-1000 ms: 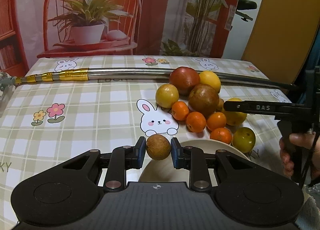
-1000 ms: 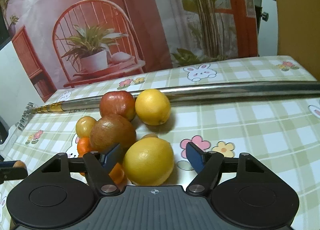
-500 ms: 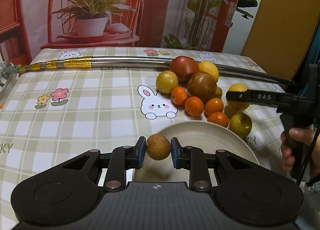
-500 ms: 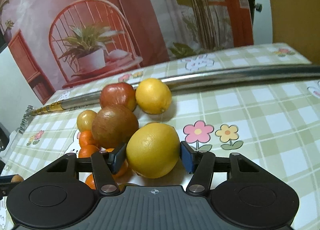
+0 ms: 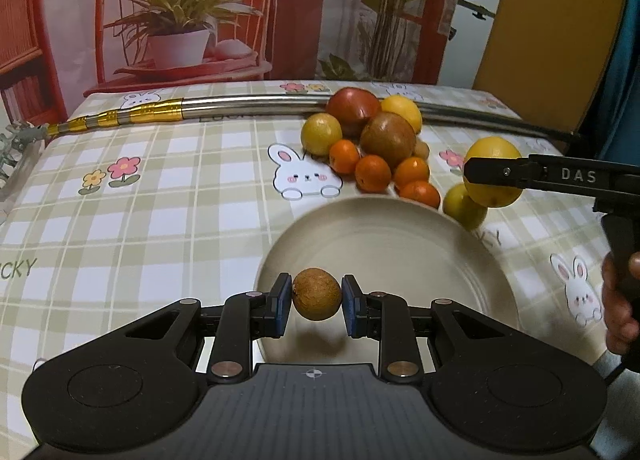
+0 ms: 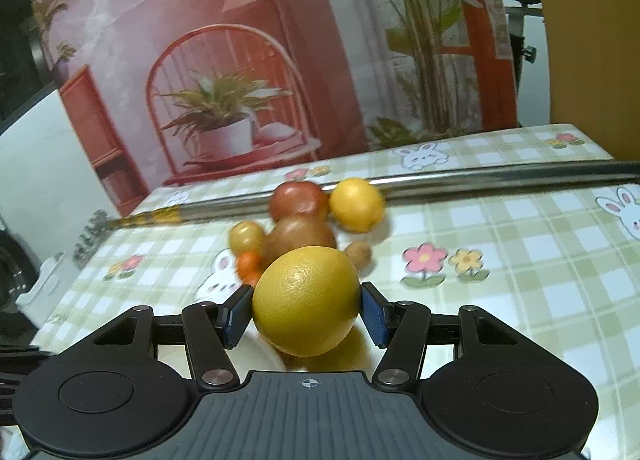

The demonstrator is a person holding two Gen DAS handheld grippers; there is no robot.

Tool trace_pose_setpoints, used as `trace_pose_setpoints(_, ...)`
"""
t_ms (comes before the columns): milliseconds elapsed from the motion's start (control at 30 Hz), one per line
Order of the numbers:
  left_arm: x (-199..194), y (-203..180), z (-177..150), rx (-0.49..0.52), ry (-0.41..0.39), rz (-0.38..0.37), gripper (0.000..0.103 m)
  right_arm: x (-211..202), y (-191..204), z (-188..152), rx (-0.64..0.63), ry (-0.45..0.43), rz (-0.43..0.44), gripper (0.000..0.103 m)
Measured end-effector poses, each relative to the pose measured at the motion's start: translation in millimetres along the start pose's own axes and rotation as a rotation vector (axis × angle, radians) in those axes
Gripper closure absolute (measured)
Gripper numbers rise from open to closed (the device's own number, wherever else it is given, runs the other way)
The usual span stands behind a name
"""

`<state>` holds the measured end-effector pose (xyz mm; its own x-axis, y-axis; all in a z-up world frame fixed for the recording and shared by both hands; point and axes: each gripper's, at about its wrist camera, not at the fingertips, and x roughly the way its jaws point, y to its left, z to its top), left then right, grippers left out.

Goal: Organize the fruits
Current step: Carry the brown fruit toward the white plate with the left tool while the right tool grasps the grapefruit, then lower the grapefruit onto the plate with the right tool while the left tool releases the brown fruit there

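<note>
"DAS" is printed on the right gripper [image 5: 494,175]; the tablecloth [image 5: 160,219] shows "CKY".

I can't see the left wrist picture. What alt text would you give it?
The left gripper holds a small brown fruit above a plate with nothing lying on it, on a checked tablecloth. Behind lies a fruit pile; at right, the right gripper carries a yellow citrus.

Bare plate [image 5: 400,244]; fruit pile [image 5: 376,147] behind.
</note>
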<state>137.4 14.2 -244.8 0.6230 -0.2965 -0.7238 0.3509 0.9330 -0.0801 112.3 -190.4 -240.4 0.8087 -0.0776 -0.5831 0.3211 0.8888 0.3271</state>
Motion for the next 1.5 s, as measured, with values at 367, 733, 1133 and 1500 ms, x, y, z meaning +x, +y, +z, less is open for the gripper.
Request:
trace_pose_setpoints(367,-9,-6,-17,0.014,-0.010,0.027,0.075,-22,40,-42,-0.084,0.077,0.024,0.050)
trace_pose_setpoints(733,-3,-6,-26,-0.006,0.010,0.032,0.075,-28,57,-64,-0.189,0.128,0.001,0.049)
trace_pose_setpoints(1133,-4,-2,-30,-0.032,0.011,0.039,0.075,-28,61,-73,-0.241,0.163,0.001,0.049)
trace_pose_setpoints(1500,-3,-5,-33,-0.025,0.013,0.038,0.074,-28,66,-76,-0.267,0.170,-0.003,0.049)
